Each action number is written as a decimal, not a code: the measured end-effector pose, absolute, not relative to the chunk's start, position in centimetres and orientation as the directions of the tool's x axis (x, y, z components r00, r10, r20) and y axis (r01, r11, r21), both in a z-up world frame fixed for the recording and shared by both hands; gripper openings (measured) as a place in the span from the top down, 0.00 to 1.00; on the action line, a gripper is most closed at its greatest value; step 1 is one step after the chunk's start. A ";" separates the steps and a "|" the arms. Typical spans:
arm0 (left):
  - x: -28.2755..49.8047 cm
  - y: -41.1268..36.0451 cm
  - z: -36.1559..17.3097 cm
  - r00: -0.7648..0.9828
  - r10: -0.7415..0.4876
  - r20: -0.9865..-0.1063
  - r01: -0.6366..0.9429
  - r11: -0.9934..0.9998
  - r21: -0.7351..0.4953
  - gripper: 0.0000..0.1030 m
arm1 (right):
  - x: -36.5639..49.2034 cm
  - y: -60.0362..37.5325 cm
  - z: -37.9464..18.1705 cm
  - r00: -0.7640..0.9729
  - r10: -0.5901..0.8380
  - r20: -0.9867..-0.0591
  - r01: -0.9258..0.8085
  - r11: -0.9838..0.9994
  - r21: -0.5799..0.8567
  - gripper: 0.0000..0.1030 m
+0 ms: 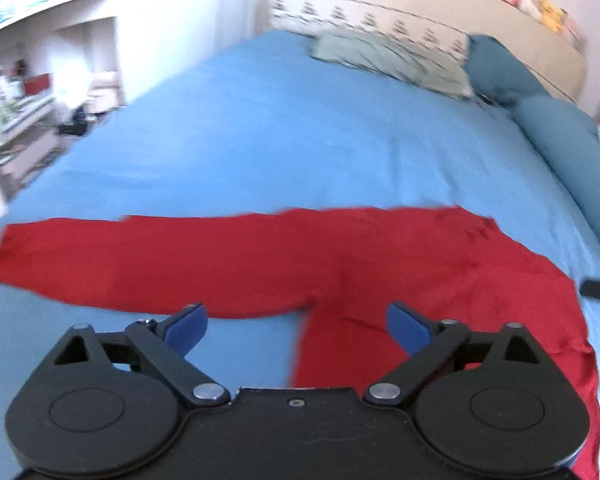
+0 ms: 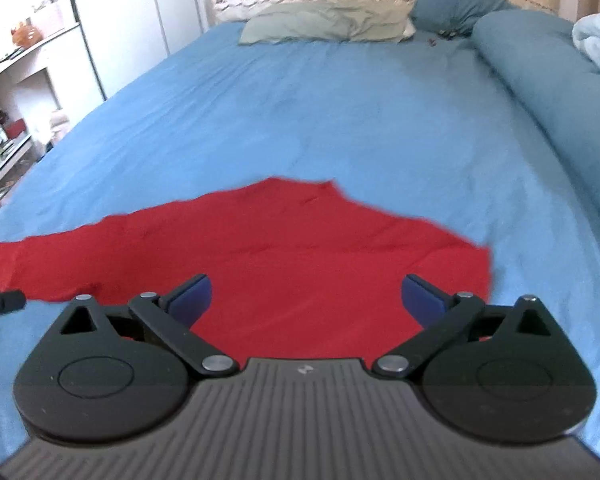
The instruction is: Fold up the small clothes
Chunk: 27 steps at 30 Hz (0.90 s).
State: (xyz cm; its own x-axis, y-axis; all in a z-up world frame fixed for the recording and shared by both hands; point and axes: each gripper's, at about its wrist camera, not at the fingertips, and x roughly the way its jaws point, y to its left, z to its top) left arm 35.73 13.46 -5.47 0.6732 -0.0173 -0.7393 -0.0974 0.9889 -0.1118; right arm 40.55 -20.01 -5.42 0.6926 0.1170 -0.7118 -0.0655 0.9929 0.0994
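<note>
Bedroom, big bed in a blue sheet point(image 2: 340, 120), pillows point(image 2: 328, 24) up at the headboard, and near the foot lies the red garment point(image 1: 260, 264), looking like small trousers. One leg runs long, out to the left; the other comes down toward the cameras. Left gripper point(image 1: 296, 326) hovers wide open over the crotch; right gripper point(image 2: 306, 296), also spread and empty, hangs above the waist end. The fabric looks smooth and flat, with barely a wrinkle.
</note>
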 end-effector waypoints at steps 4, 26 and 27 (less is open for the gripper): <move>35.1 19.5 -5.2 0.660 0.050 -0.750 -0.213 0.969 -0.123 0.04 | 39.4 -15.3 -5.6 0.673 0.144 -0.726 -0.057 0.988 0.142 0.00; 38.7 39.6 -15.4 0.625 0.192 -0.757 -0.531 0.815 -0.232 0.48 | 40.2 -2.7 -10.0 0.639 0.081 -0.765 0.016 0.993 0.118 0.00; 38.9 39.6 -15.4 0.623 0.204 -0.755 -0.538 0.812 -0.225 0.51 | 40.1 -2.7 -10.1 0.639 0.082 -0.765 0.016 0.993 0.119 0.00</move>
